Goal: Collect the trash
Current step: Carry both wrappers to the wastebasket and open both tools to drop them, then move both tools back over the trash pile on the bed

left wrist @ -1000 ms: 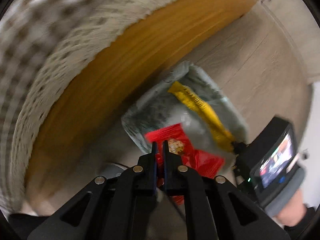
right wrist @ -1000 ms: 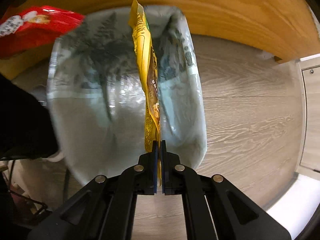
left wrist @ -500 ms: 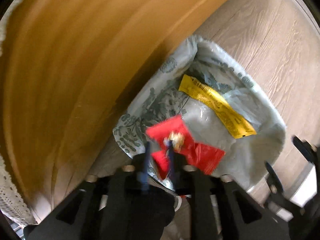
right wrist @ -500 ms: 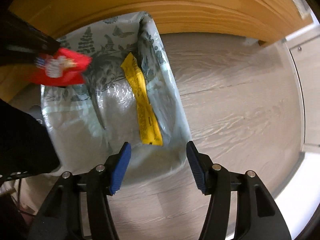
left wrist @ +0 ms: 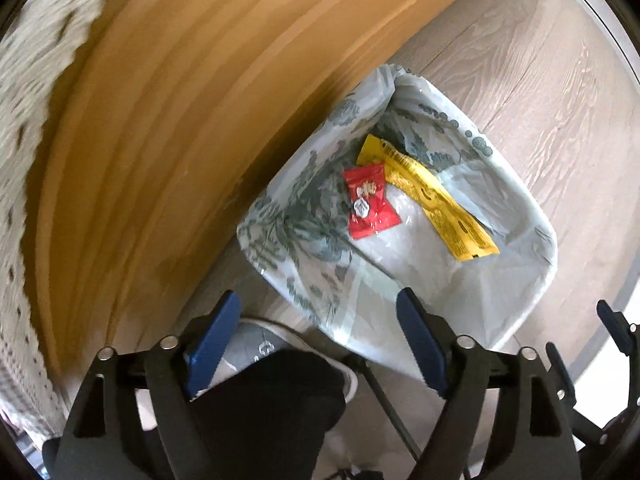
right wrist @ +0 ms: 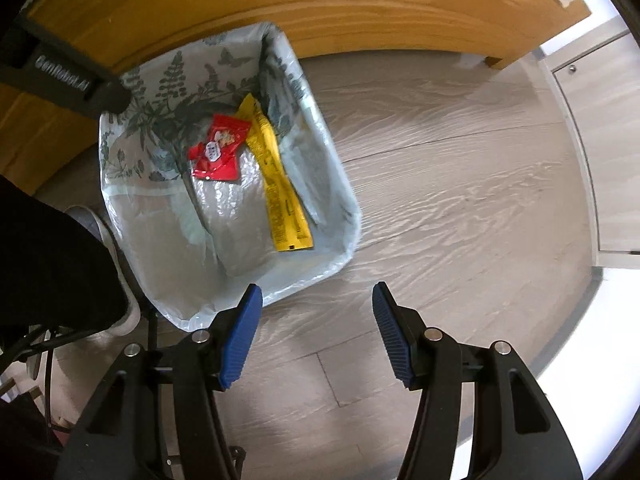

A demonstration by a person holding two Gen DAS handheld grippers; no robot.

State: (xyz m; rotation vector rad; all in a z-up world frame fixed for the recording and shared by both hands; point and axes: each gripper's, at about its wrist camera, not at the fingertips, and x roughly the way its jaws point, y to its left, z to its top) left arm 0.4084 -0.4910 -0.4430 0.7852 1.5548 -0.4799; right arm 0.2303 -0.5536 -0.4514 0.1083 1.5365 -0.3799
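1. Left wrist view: the left claw (left wrist: 320, 344) stands spread wide with nothing between its blue pads; its jaws have just been opening. Ahead of and below it sits the lined bin (left wrist: 536, 280), and in the bin lie the red wrapper (left wrist: 370, 206) and, just to its right and partly under it, the yellow wrapper (left wrist: 436, 200). A shoe (left wrist: 260, 346) and a dark trouser leg crowd the claw's near side. The risk here, as I judge it: the thin liner is draped loosely over the rim right beside the right pad, so a careless move away could catch it and drag the bag off.

2. Right wrist view: the right claw (right wrist: 316, 336) is also spread and empty, and its jaws have just been opening. It hangs over the wooden floor (right wrist: 460, 184), with the bin's near corner just beyond its left pad. Both wrappers rest well ahead and to the left, inside the liner. The left tool's dark body (right wrist: 60, 80) hangs over the bin's far left corner, so the two tools could knock together if they cross. The wooden furniture (right wrist: 320, 12) stands close behind the bin, so a nudge could tip or shift it.
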